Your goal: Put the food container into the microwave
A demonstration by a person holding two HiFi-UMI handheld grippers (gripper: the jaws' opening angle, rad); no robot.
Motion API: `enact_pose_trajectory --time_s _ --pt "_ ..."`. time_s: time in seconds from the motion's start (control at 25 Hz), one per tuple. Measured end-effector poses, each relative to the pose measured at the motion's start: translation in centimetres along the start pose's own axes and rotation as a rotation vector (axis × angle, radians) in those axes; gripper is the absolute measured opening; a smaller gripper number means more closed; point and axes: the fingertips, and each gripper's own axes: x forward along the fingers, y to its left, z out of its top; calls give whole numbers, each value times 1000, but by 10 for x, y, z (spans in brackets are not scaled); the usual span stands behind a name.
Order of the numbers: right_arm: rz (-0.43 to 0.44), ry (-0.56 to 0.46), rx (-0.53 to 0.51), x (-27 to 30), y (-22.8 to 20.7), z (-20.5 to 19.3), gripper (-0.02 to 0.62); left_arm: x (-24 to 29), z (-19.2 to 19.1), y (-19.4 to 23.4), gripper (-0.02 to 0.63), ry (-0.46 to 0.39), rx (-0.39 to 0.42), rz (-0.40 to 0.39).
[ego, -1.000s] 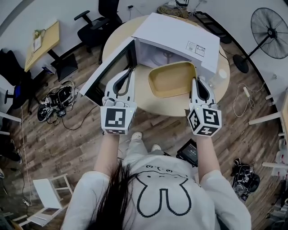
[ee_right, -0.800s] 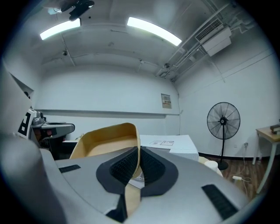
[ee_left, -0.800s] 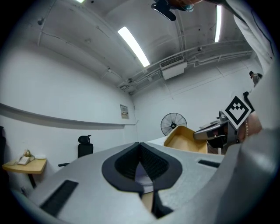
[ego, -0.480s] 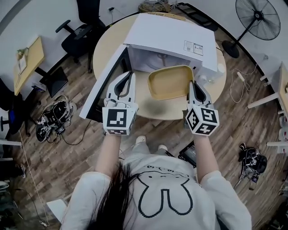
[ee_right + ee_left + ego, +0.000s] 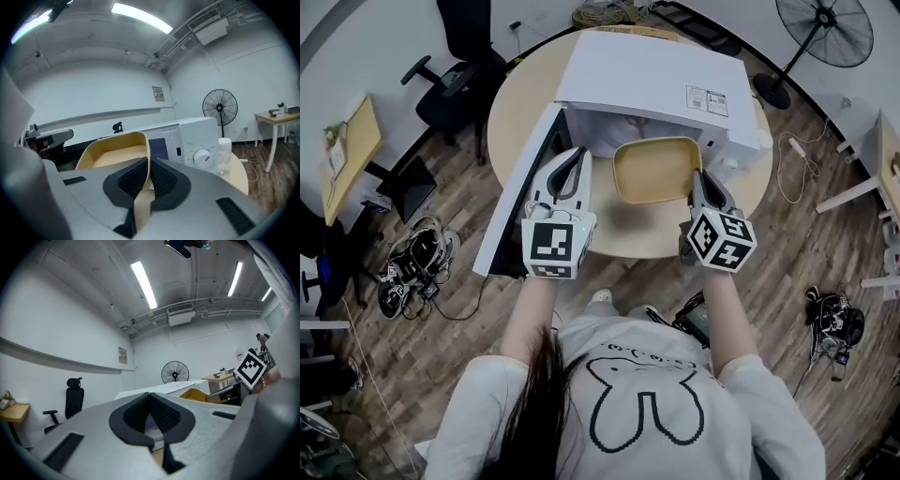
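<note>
Wood-plank floor (image 5: 441,375), round table (image 5: 514,117), black office chair (image 5: 452,94), standing fan (image 5: 825,30), white walls (image 5: 56,333), ceiling strip lights (image 5: 144,284)

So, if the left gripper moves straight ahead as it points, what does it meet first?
Probably the white box-shaped microwave, near the left edge of its open cavity; depth is unclear.
</note>
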Motion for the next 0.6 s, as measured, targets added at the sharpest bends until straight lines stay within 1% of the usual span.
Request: enact_pose_trajectory --time_s 0.12,0.28,0.6 --pt "-29 28 31 11 -4 -10 37 8 -4 0 8 -2 -2 -15" --pt "-65 56 45 24 -7 -22 37 16 -7 2 8 -8 -12 -21" --pt "-92 97 62 52 -11 -38 37 27 -14 -1 8 -22 3 -44"
